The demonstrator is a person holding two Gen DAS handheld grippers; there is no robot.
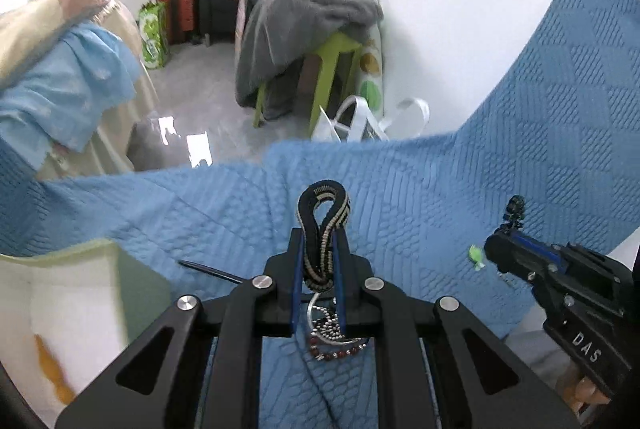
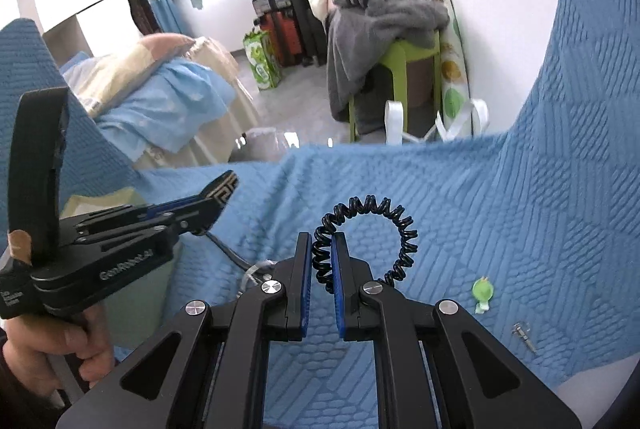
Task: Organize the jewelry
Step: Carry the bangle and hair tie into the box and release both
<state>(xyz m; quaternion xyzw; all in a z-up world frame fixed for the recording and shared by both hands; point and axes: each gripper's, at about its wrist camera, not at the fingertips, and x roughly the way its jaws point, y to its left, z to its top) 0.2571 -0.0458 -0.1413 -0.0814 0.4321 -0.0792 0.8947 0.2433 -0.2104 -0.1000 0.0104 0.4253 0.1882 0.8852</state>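
1. Left wrist view: the left gripper (image 1: 320, 229) is clamping a black-and-white beaded band (image 1: 324, 217), lifting it over the blue quilt (image 1: 500, 169); more bracelets (image 1: 336, 337) are lying beneath.
2. Right wrist view: the right gripper (image 2: 322, 253) is pinching a black coil hair tie (image 2: 370, 241) above the quilt, a green clip (image 2: 483, 292) lying nearby on the right.

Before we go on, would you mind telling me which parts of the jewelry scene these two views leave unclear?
- Pale green box: interior unseen; left wrist view cuts it off, right wrist view blocks it with the left gripper.
- Silver ring and red bead strand: partly hidden behind the left gripper's frame.
- Small silver metal piece: too small to identify.
- Thin dark stick on the blue quilted cover: one end hidden by the gripper.
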